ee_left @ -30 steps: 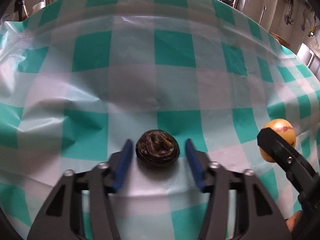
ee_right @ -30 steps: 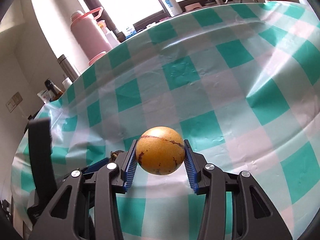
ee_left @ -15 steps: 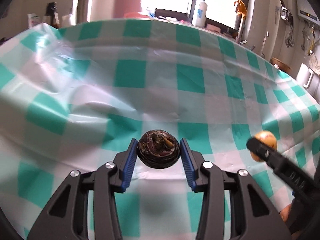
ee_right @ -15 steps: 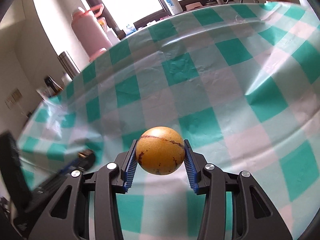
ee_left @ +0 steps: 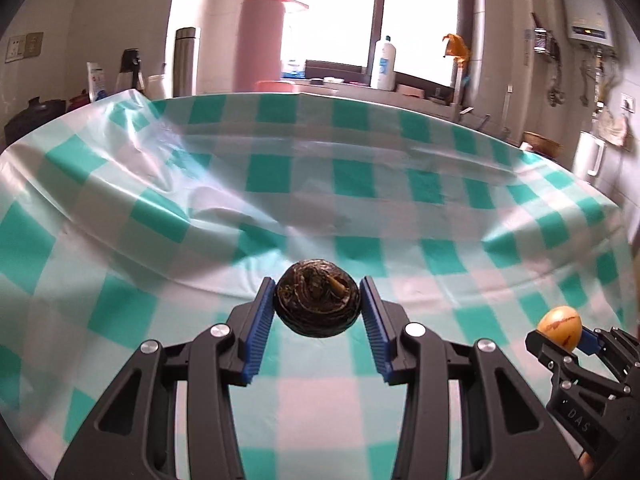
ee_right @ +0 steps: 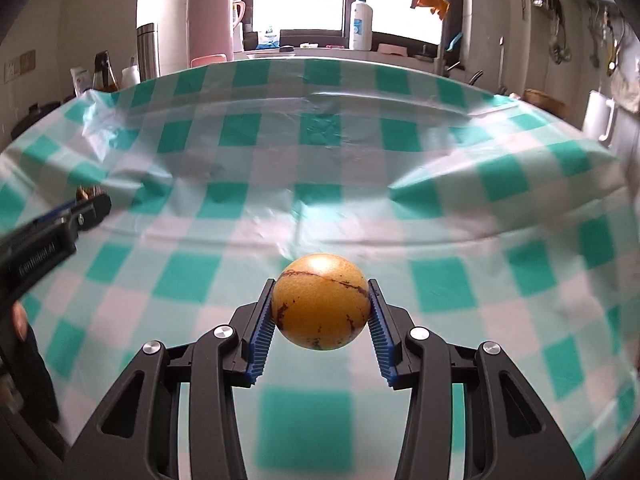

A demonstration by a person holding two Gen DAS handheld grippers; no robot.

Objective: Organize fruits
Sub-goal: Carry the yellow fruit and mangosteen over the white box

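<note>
A dark brown, wrinkled round fruit (ee_left: 317, 298) with a stub of stem hangs above the cloth, and my left gripper (ee_left: 317, 312) is shut on it with both blue pads pressed to its sides. A yellow-orange round fruit (ee_right: 320, 306) with dark brown streaks is clamped the same way in my right gripper (ee_right: 320, 316), also off the table. The left wrist view shows that yellow fruit (ee_left: 560, 328) and the right gripper (ee_left: 568, 344) low at the right edge. In the right wrist view the left gripper (ee_right: 86, 206) reaches in from the left, its dark fruit barely showing.
A wrinkled green-and-white checked tablecloth (ee_left: 280, 184) covers the table. Behind its far edge stand a tall pink flask (ee_left: 258, 36), a steel flask (ee_left: 186, 60), a white bottle (ee_left: 384, 64) on the window sill and a white jug (ee_left: 586, 156) at the right.
Both grippers have lifted and tilted up, each carrying its fruit, so the window and far counter now show. The left jaws, loose around the dark fruit a second ago, have clamped it.
</note>
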